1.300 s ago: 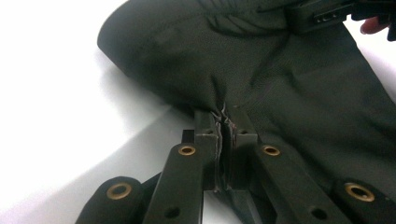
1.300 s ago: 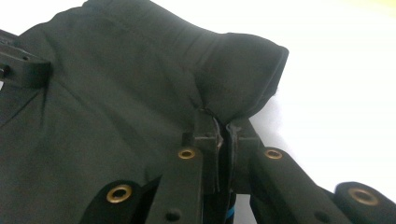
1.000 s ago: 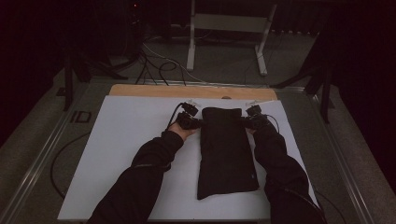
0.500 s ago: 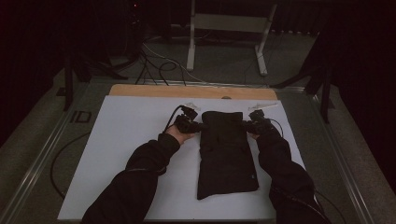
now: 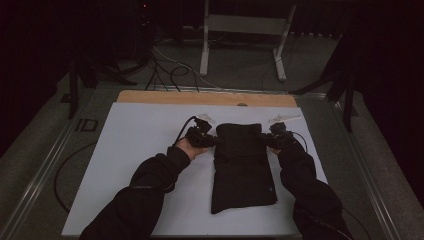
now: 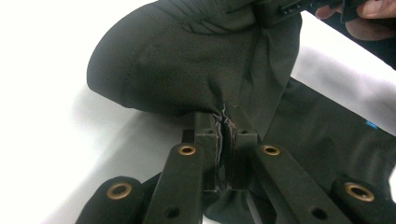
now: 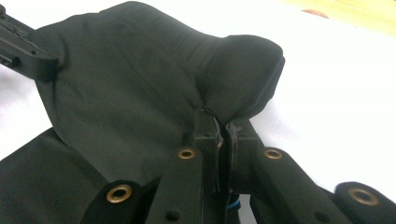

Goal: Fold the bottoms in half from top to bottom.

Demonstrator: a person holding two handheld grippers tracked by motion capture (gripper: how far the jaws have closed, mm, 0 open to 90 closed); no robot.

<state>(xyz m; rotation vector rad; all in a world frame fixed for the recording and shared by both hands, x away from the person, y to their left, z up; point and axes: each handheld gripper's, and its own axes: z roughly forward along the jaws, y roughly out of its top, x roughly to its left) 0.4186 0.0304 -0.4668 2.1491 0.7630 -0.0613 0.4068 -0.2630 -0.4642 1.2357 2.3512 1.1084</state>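
Observation:
A dark folded garment (image 5: 242, 170) lies lengthwise on the white table top (image 5: 130, 150). My left gripper (image 5: 212, 140) is shut on the garment's far left corner, and my right gripper (image 5: 267, 141) is shut on its far right corner. In the left gripper view the jaws (image 6: 227, 123) pinch a bunched fold of the dark cloth (image 6: 177, 60), lifted and curled over the layer beneath. The right gripper view shows its jaws (image 7: 222, 122) clamped on the cloth (image 7: 126, 84) the same way, with the left gripper (image 7: 23, 46) at the far corner.
A wooden strip (image 5: 200, 97) runs along the table's far edge. Beyond it on the floor stand a metal frame (image 5: 240, 30) and loose cables (image 5: 170, 70). Bare white surface lies left of the garment.
Both grippers have drawn the garment's far end toward the person and slightly up, so the far edge now sits nearer than before. Both grips are unchanged.

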